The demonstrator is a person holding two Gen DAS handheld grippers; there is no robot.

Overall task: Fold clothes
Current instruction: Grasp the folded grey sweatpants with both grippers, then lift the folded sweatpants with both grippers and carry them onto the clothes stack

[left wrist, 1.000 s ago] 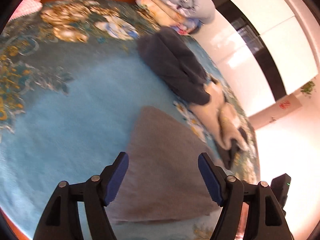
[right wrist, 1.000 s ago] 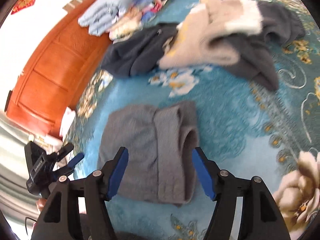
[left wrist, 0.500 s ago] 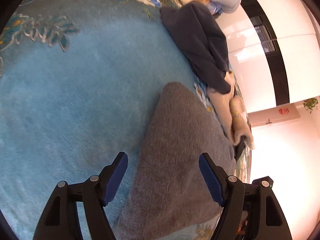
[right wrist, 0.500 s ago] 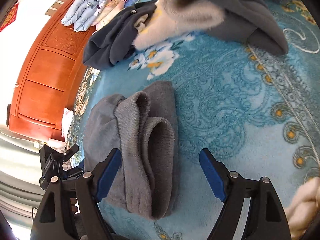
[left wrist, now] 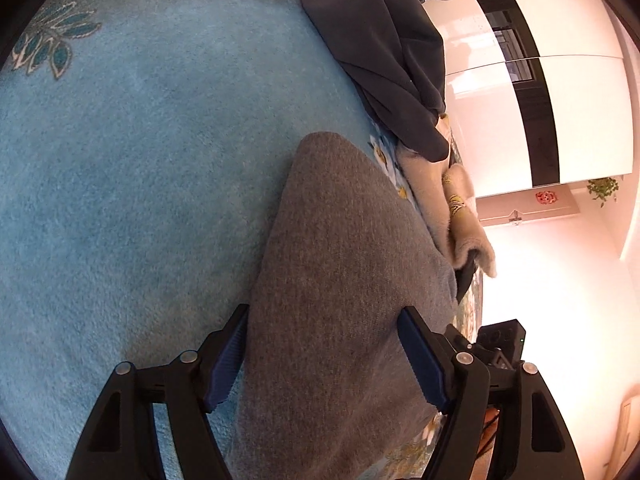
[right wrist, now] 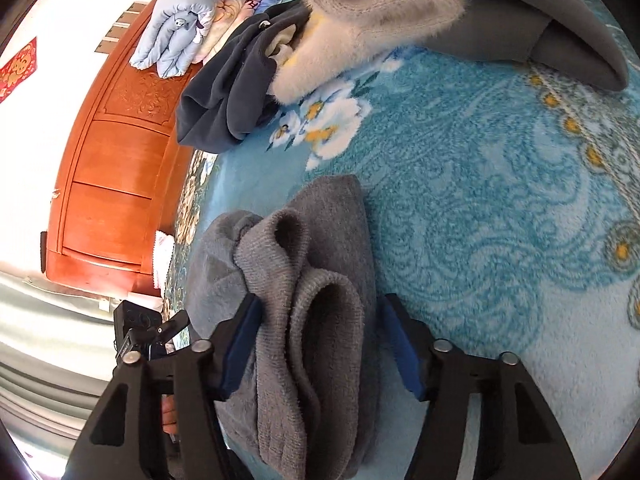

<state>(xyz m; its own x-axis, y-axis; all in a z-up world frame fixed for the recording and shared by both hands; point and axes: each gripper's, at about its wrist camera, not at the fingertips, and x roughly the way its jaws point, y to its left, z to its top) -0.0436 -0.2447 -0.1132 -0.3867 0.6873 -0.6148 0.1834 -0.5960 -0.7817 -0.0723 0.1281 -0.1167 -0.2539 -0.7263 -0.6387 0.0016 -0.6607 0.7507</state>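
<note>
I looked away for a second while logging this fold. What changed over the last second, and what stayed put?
Both grippers came down onto the folded grey sweater. The right gripper narrowed its jaws around the sweater's bunched ribbed edge, though they have not visibly clamped. The left gripper stayed wide open, straddling the sweater's flat side. The sweater, the dark garment and the beige fuzzy garment stayed on the blue blanket.

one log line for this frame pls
step: grasp folded grey sweater | left gripper: open, straddling it | right gripper: open, straddling it | surface: blue blanket
</note>
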